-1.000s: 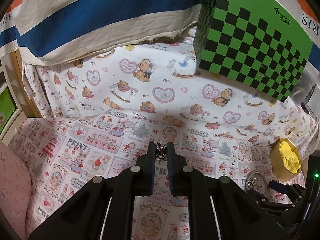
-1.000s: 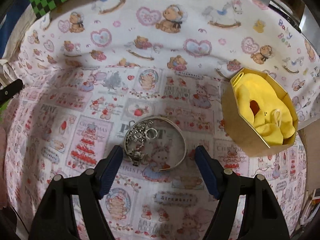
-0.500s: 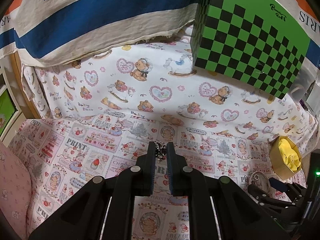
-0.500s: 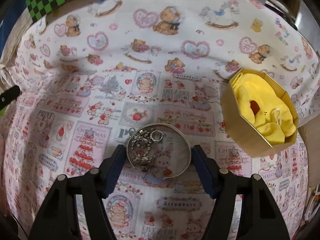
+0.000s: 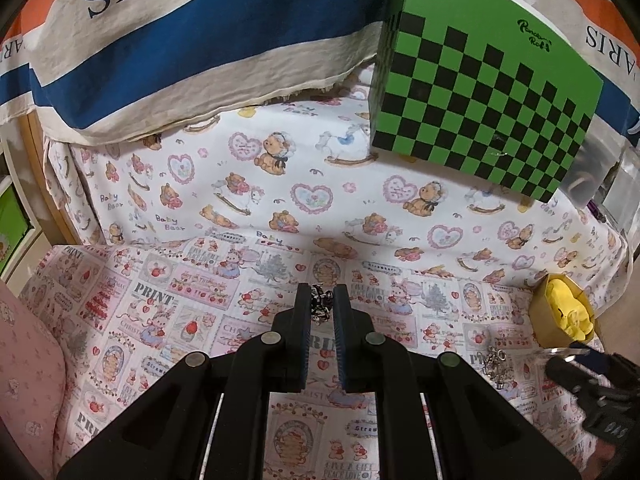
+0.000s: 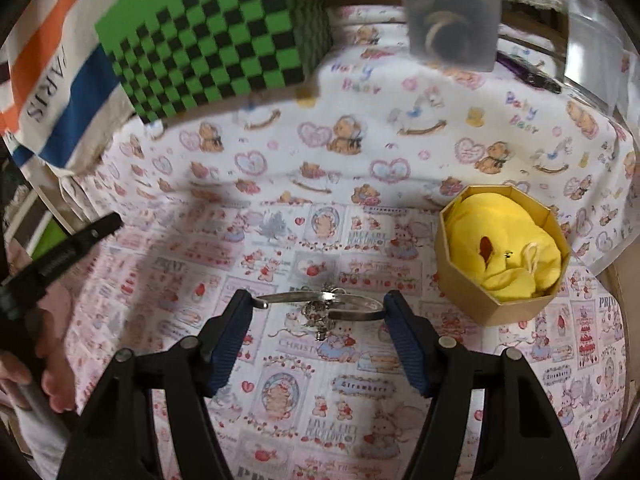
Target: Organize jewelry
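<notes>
Your right gripper point(image 6: 318, 312) clamps the bangle point(image 6: 320, 300) (lifted); carry it to the yellow-lined box point(image 6: 502, 254). Left gripper point(image 5: 322, 307) pinches a chain piece point(image 5: 321, 307).

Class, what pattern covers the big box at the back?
Green and black checks on the box, clearest in the left wrist view.

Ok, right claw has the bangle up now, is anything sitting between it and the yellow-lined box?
Nothing visible does. The right claw grips the silver bangle across its width, charms dangling beneath. Between it and the octagonal box lies only bare printed cloth. The box is open, holding yellow fabric.
</notes>
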A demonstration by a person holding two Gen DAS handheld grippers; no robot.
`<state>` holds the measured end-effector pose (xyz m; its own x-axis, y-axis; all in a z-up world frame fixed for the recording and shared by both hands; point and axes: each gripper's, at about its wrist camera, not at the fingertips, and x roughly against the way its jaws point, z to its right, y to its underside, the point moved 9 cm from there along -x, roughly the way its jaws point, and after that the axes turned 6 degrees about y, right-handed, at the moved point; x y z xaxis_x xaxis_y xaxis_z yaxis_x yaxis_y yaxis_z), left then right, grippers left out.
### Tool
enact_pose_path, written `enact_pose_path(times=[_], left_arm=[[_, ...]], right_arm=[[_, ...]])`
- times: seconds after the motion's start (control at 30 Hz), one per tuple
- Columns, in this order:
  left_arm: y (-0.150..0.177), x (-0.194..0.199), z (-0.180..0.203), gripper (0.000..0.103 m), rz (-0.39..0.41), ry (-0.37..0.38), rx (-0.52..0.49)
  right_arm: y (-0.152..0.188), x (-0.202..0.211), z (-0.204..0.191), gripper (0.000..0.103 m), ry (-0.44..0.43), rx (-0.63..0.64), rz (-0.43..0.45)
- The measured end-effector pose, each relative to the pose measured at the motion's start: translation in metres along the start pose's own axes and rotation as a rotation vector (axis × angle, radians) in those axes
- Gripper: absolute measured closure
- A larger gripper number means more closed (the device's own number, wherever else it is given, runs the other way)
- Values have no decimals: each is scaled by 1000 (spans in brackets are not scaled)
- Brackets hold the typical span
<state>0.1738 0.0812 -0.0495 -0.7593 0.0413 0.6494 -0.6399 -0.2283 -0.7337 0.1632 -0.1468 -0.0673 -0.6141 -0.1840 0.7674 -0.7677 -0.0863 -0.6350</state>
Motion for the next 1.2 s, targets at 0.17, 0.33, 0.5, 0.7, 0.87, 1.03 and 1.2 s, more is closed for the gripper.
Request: enact_pose_path(times=[0.17,0.33,0.5,0.7,0.87,1.03,1.2], left_arm=[[2,-3,0,93,-9,-8,-9],[4,2,23,93,-23,52,-84],[0,26,65,93,10,102,-176],[-11,36,134,93,-17,212,-234],[-13,22,196,93,-61,326,-235],[-2,-17,241,93,-157,407,-201],[8,-64,247,93,-243,367,-152]], right_arm=[[-4,3,13,37,-15,-38,21],[-11,17,32,37,-29,-75,58],[-27,38,62,37,-51,-137,127],[-48,46,110,37,-83,-269,187],[-51,23,140,37,-88,-339,179],[-42,0,163,37,-75,-380,163],[-42,-17,173,37,-84,-404,149]])
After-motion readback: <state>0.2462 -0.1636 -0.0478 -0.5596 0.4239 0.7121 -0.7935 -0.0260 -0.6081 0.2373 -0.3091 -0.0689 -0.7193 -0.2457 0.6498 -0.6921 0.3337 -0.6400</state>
